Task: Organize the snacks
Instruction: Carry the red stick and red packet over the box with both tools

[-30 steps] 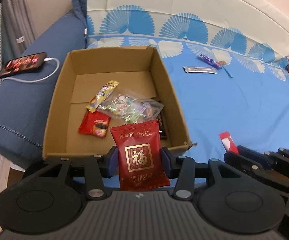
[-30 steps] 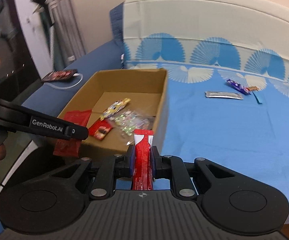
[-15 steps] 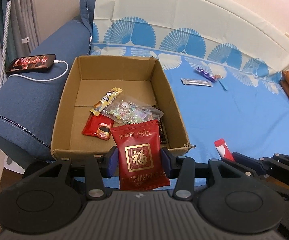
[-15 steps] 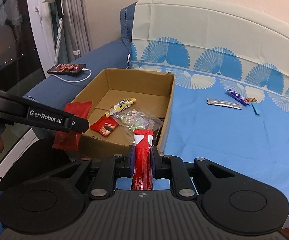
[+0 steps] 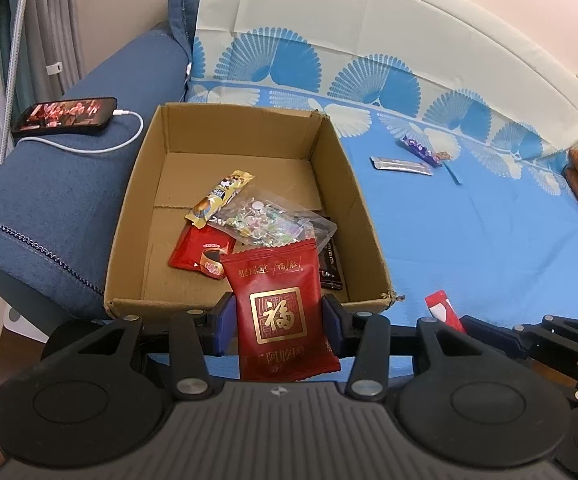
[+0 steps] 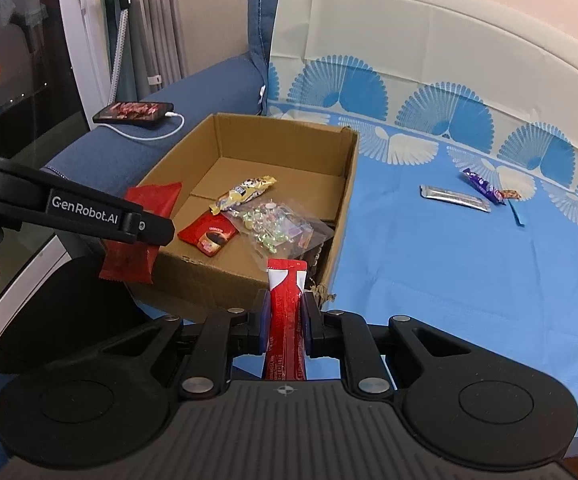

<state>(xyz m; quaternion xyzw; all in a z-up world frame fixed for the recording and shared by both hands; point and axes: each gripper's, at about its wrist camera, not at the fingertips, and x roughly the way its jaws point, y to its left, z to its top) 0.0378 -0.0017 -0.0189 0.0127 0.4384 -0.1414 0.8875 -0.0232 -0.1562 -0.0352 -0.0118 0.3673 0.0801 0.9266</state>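
The dark red foil snack pouch with a gold square emblem (image 5: 279, 312) sits low in the centre of the left wrist view, clamped across its width by the left gripper (image 5: 279, 320), whose blue pads press on both side edges. It looks light, soft and crinkly, likely slippery foil with a little air inside; I judge a hold across the middle, as here, safer than one on the thin sealed edge, which could slide out. From the right wrist view the same pouch hangs at the left of the frame, beside the box's near corner and not yet over its opening.

The narrow red and white stick sachet (image 6: 286, 312) stands at lower centre of the right wrist view, pinched in the right gripper (image 6: 285, 324), whose jaws are nearly closed on it. It seems thin, limp and very light, so it will flop above the grip; a hold near the middle keeps it steady.

Just above both packets in each frame lies the open brown cardboard box (image 5: 331, 152), holding a yellow wrapped bar (image 5: 221, 196), a clear bag of small candies (image 5: 265, 222) and a red coffee sachet (image 5: 201, 254). At the upper right, well apart on the blue fan-patterned bedsheet (image 5: 469, 240), rest a silver foil stick (image 5: 401, 166) and a purple wrapped candy (image 5: 419, 150), both still outside the box.
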